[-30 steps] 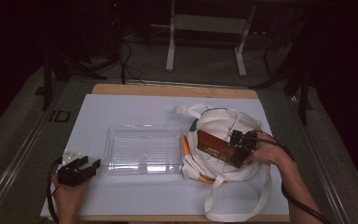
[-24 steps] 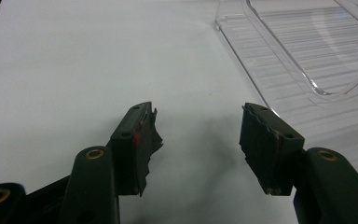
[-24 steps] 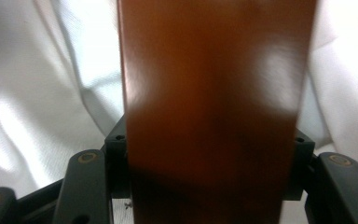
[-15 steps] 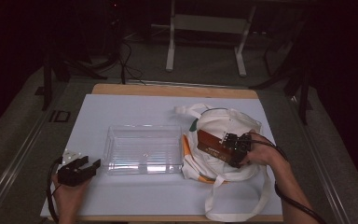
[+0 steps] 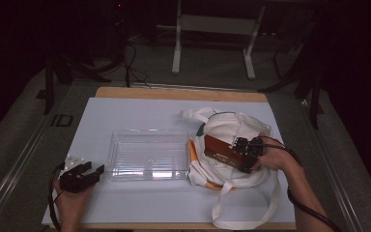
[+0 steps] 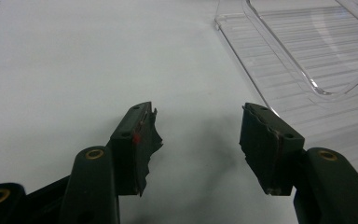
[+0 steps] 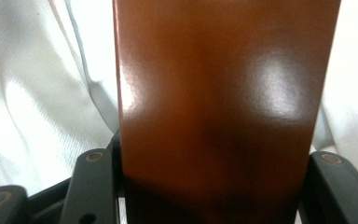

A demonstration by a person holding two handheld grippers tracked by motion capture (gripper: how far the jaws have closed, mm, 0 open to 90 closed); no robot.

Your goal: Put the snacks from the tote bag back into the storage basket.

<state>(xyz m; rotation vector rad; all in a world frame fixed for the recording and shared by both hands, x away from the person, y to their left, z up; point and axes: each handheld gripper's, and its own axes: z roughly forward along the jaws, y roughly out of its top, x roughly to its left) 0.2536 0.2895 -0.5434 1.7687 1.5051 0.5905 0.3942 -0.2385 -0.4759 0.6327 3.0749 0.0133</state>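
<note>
Right gripper (image 5: 244, 155) had just been closing, its fingers now clamped on both sides of the brown box (image 5: 221, 151), which shifted only slightly atop the white tote bag (image 5: 232, 130). Left gripper (image 5: 84, 174) sat nearest on the counter (image 5: 140, 111), fingers apart, holding nothing. Clear tray (image 5: 147, 154) beyond it held nothing; box grasped, transfer likely still pending.

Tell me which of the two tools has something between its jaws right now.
The right tool, over the white cloth bag: a brown box sits between its jaws. The left tool, near the clear tray, is open and empty.
</note>
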